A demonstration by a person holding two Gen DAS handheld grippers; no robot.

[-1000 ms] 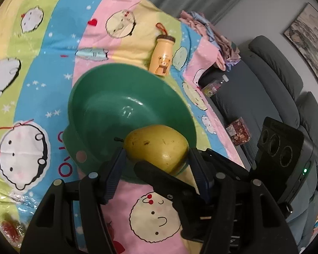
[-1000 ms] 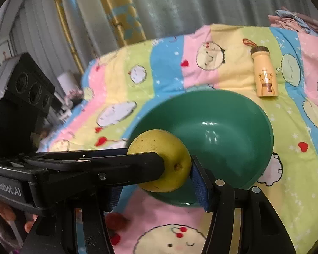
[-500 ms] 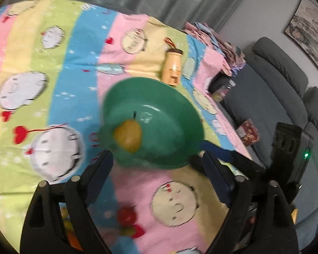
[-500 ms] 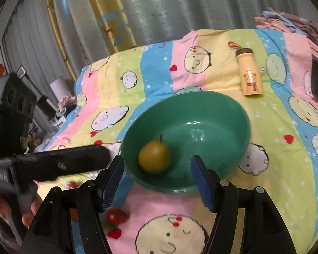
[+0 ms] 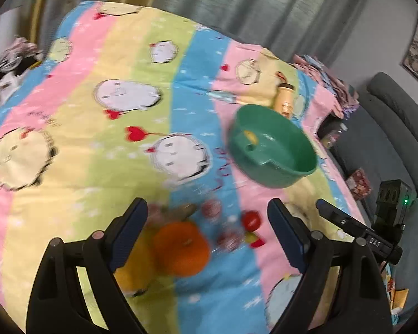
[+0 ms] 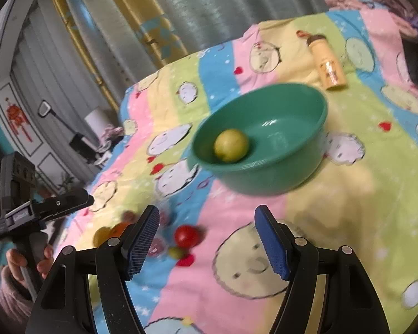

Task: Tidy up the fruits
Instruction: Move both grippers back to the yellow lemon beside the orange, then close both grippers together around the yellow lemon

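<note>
Right wrist view: pear lies in my bowl; tomato and orange remain at 7 o'clock; both my left gripper and right gripper gape empty.

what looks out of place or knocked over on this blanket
The small yellow bottle lies on its side behind the green bowl, not standing, and it is not a fruit. Only the pear is in the bowl; the orange, red tomato and other small fruits sit loose on the blanket.
</note>
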